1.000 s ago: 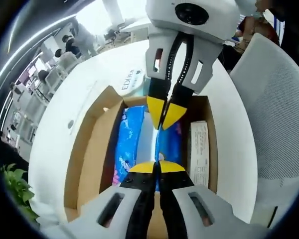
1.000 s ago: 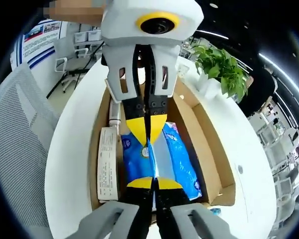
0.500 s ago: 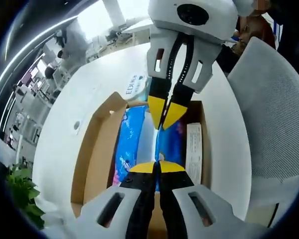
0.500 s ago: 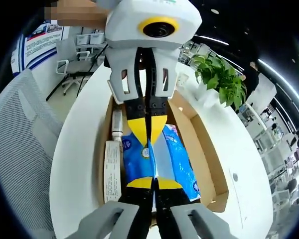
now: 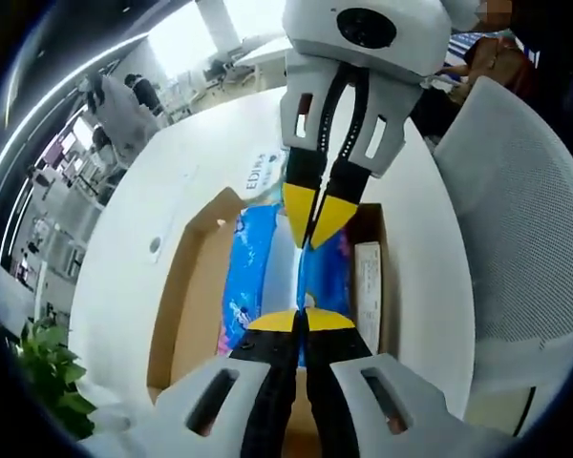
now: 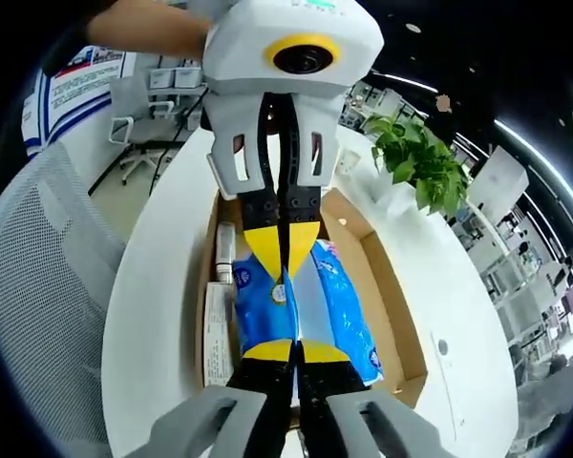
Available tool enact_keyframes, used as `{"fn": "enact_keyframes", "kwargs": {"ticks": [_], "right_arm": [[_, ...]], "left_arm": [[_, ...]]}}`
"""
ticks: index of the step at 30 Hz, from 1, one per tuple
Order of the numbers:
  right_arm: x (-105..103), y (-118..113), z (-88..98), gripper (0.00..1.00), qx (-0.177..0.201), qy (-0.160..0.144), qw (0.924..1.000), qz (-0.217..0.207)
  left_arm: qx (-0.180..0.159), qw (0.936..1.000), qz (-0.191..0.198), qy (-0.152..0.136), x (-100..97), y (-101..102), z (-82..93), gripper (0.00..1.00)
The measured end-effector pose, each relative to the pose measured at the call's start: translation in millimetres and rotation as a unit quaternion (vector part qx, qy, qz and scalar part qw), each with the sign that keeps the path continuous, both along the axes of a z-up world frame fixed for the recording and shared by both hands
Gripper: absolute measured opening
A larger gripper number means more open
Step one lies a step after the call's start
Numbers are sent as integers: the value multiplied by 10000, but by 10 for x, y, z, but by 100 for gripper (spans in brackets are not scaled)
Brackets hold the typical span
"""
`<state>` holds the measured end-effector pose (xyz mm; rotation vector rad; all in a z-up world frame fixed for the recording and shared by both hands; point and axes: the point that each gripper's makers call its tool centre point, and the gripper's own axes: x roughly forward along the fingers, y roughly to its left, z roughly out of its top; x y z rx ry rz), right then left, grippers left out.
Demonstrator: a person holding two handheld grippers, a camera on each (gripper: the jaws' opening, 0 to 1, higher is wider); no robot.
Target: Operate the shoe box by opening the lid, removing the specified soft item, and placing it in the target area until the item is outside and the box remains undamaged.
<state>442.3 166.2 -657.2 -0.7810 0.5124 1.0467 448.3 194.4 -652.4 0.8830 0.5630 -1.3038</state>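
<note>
The blue plastic pack (image 5: 251, 277) (image 6: 349, 305), printed with small pictures and with a pale band in the middle, is held above the open cardboard shoe box (image 5: 196, 286) (image 6: 387, 286). The left gripper (image 5: 304, 320) (image 6: 285, 256) is clenched on one end of the pack, and the right gripper (image 6: 296, 350) (image 5: 314, 224) is clenched on the other end, jaws facing each other. Inside the box, beside the pack, lies a white printed paper slip (image 5: 369, 291) (image 6: 213, 334). The box stands on a round white table (image 5: 162, 181) (image 6: 153, 277). A grey mesh chair (image 5: 516, 210) (image 6: 48, 277) is just beside the table, a green plant (image 6: 420, 162) (image 5: 43, 372) is near, and an office with desks is behind.
</note>
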Motion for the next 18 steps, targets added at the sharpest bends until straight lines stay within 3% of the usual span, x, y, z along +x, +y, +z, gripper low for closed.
{"fn": "enact_keyframes", "kwargs": {"ticks": [18], "right_arm": [[-63, -96, 235, 0, 4, -111, 9999, 2]], "left_arm": [[-10, 9999, -83, -97, -53, -103, 239, 0]]}}
